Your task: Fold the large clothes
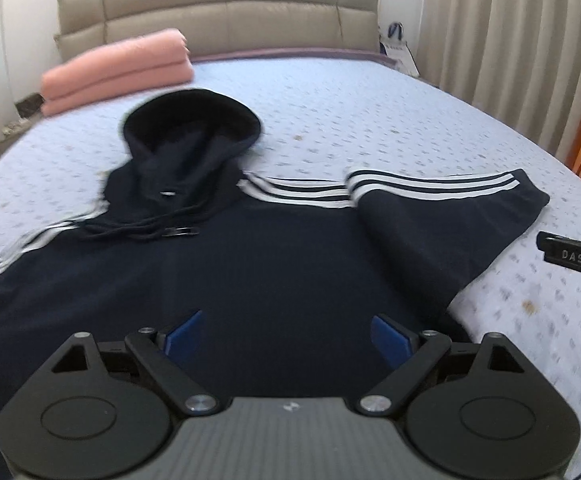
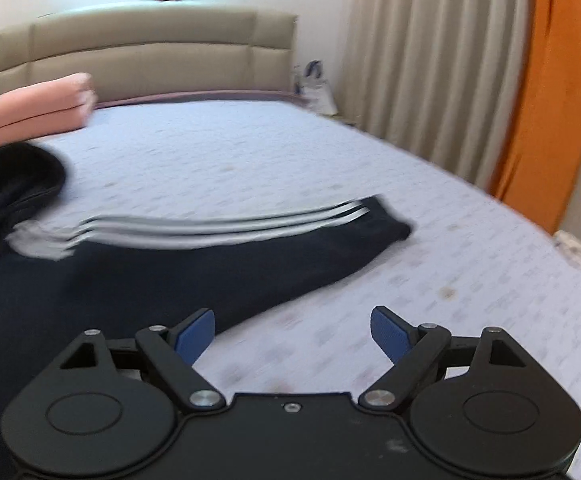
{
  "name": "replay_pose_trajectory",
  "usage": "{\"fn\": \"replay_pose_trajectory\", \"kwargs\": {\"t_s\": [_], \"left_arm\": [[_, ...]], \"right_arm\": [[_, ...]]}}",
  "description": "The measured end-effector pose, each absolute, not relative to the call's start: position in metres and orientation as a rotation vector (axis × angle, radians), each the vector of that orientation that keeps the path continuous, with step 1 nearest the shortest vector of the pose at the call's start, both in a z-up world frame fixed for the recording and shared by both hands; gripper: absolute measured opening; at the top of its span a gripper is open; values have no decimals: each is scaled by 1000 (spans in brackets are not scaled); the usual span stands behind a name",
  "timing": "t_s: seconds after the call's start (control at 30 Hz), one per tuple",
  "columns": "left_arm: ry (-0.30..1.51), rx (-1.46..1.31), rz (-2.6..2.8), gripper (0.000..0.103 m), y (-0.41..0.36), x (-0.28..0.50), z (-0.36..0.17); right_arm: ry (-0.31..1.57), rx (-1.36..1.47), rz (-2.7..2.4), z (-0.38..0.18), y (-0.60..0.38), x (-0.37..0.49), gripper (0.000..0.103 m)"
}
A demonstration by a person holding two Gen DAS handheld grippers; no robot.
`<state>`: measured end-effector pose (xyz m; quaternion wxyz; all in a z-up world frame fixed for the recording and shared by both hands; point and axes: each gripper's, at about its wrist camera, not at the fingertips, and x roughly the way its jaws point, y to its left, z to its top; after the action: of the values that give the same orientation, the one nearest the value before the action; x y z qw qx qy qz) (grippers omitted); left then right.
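A dark navy hoodie (image 1: 274, 264) with white sleeve stripes lies face up and spread flat on the bed, hood (image 1: 194, 128) toward the headboard. Its right sleeve (image 1: 450, 216) lies stretched to the right; it also shows in the right wrist view (image 2: 250, 256). My left gripper (image 1: 286, 328) is open and empty above the hoodie's lower chest. My right gripper (image 2: 292, 330) is open and empty, over the sheet just right of the hoodie's body, below the sleeve. One of its fingers shows at the right edge of the left wrist view (image 1: 570, 258).
A folded pink blanket (image 1: 118, 76) lies at the bed's far left by the beige headboard (image 1: 218, 12). The light patterned sheet (image 1: 370, 112) covers the bed. Beige curtains (image 2: 430, 60) and an orange curtain (image 2: 550, 100) hang on the right. A bag (image 2: 314, 88) stands by the headboard.
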<state>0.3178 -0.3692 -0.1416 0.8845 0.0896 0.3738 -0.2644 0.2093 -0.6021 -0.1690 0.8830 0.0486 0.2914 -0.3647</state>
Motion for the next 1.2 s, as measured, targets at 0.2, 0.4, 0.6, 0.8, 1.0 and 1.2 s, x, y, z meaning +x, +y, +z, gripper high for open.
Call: {"fn": "replay_pose_trajectory", "kwargs": {"t_s": [0.2, 0.4, 0.6, 0.8, 1.0, 1.2], "left_arm": [[848, 150, -518, 88, -424, 343, -141], [876, 164, -496, 79, -463, 362, -154], [913, 159, -479, 74, -482, 378, -164], [898, 229, -452, 68, -495, 386, -171], [889, 177, -520, 63, -520, 394, -167], [874, 234, -615, 66, -581, 384, -180]], "right_arm": [[681, 295, -728, -175, -727, 225, 93], [703, 471, -701, -189, -823, 258, 90], [677, 733, -694, -214, -875, 282, 91], [691, 462, -672, -201, -847, 317, 19], [569, 277, -732, -124, -828, 260, 17], [509, 133, -960, -79, -822, 186, 17]]}}
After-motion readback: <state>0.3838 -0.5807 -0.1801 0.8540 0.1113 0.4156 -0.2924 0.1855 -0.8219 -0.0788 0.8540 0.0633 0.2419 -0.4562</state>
